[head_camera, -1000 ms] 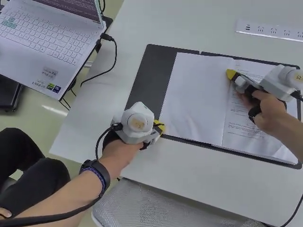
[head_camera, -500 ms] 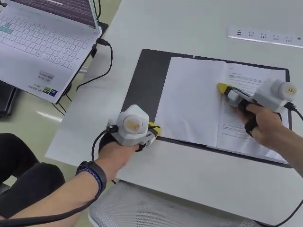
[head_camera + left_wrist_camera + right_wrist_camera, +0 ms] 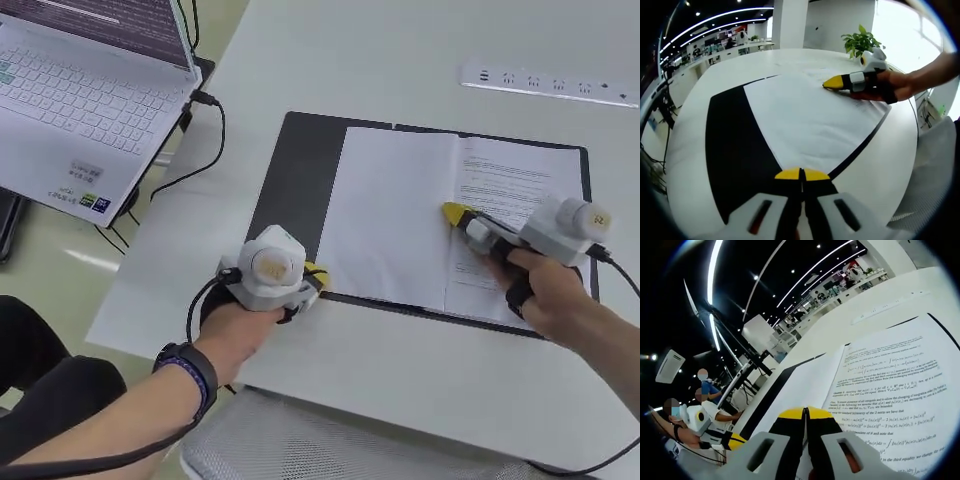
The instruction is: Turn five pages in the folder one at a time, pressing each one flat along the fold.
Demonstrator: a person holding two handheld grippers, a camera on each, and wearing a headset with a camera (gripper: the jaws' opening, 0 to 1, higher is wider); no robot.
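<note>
Head view: the folder [image 3: 295, 180] lies open on the white table [image 3: 400, 60], its black cover to the left, a blank page [image 3: 390, 215] in the middle and a printed page [image 3: 510, 180] on the right. The left gripper [image 3: 316, 272] sits at the folder's near edge, by the blank page's near-left corner. The right gripper [image 3: 455, 213] has its yellow tip down just beside the fold. A laptop [image 3: 70, 110] and a power strip [image 3: 545, 83] lie well apart from the folder.

Left gripper view: jaws together, tips meeting where black cover and white page corner join. Across the sheet is the right gripper, with a plant [image 3: 858, 42] behind it.

Right gripper view: jaws closed too, riding low on the printed page, with the fold just to their left.
</note>
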